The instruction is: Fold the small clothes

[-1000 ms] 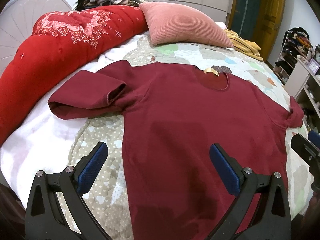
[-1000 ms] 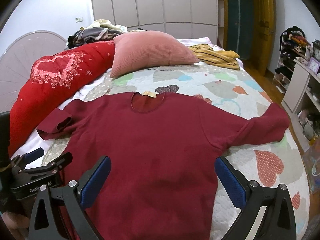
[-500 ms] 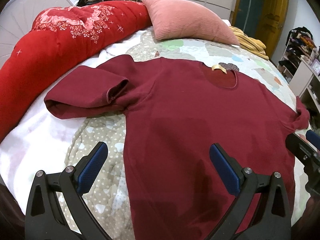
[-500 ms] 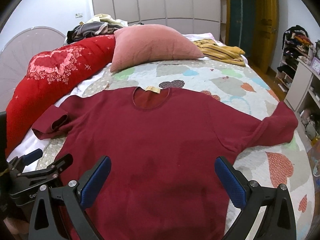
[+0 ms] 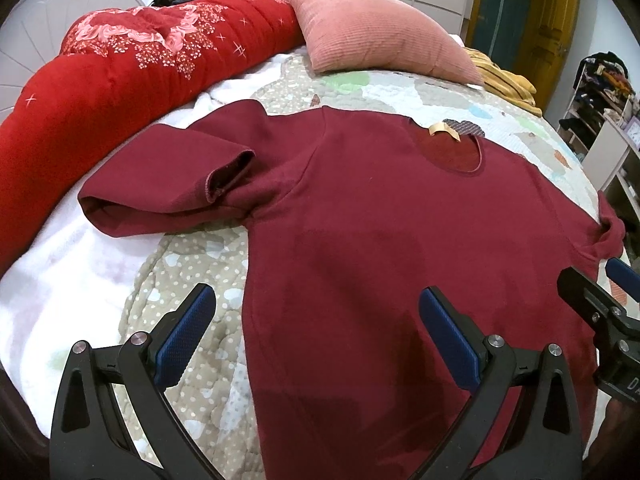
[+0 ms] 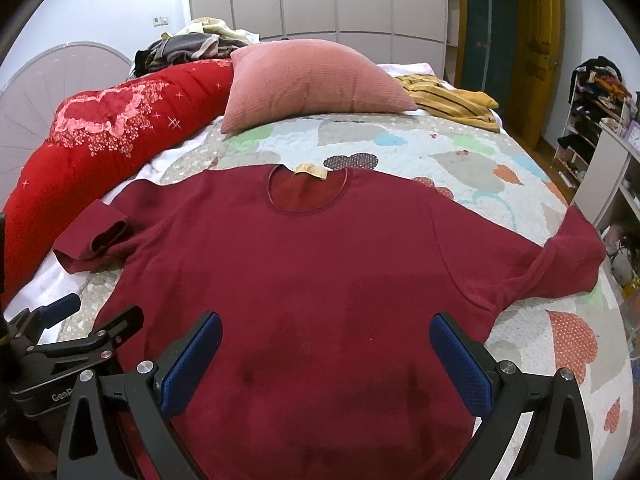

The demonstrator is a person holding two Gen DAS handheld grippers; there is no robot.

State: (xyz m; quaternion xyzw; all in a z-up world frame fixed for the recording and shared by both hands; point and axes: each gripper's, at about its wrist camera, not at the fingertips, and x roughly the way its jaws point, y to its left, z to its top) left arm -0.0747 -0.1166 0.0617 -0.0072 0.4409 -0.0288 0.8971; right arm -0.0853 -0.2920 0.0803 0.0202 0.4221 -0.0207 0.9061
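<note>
White lettering "GenR", cut off, marks the black body of the left tongs (image 6: 86, 322), left of the right tongs (image 6: 326, 354).

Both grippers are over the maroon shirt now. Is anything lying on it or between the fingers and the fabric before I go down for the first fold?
Nothing visible does. The left gripper and right gripper are open above the maroon shirt, whose surface is bare. The pink pillow and red quilt sit clear of the shirt.

A shirt (image 6: 320, 272) lies flat mid-bed (image 6: 460, 160), collar toward the far edge. Behind it sits a pillow (image 6: 312, 76); a quilt (image 6: 120, 128) runs along the left edge.
</note>
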